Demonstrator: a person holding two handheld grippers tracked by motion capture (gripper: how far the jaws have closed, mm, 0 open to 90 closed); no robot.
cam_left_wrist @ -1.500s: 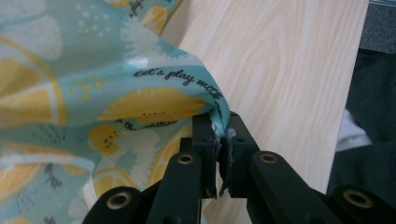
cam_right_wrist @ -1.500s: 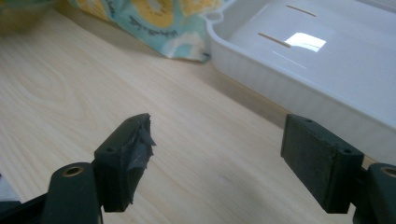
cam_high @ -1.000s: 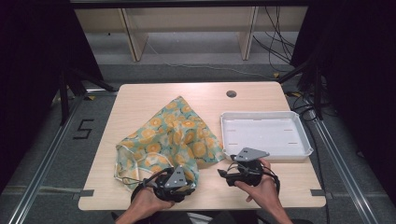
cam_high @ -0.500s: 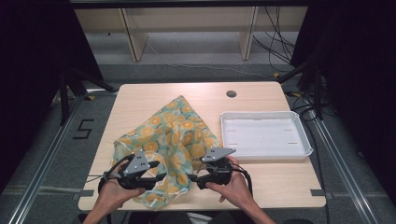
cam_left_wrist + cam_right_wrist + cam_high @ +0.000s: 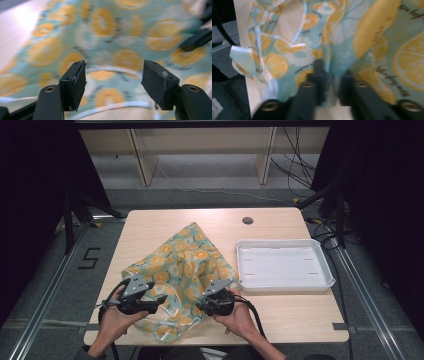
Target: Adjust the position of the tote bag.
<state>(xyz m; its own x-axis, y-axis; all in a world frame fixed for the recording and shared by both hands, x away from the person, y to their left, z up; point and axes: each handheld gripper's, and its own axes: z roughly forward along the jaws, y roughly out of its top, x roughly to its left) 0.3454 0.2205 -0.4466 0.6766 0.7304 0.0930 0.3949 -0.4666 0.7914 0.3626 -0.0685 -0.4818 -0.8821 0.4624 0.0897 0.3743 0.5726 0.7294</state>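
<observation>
one lemon-print cloth point(image 5: 187, 270) lies rumpled on the table point(image 5: 165, 222), just left of one white tray point(image 5: 283, 267). two grippers: left gripper point(image 5: 113, 80) jaws spread and just been opening, nothing pinched; right gripper point(image 5: 332, 82) just closed, looks like it's pinching cloth, though it's blurry

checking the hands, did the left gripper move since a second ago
Yes. In the high view the left gripper has shifted left, away from the tray, toward the table's left edge, its jaws just opening over the cloth.
</observation>
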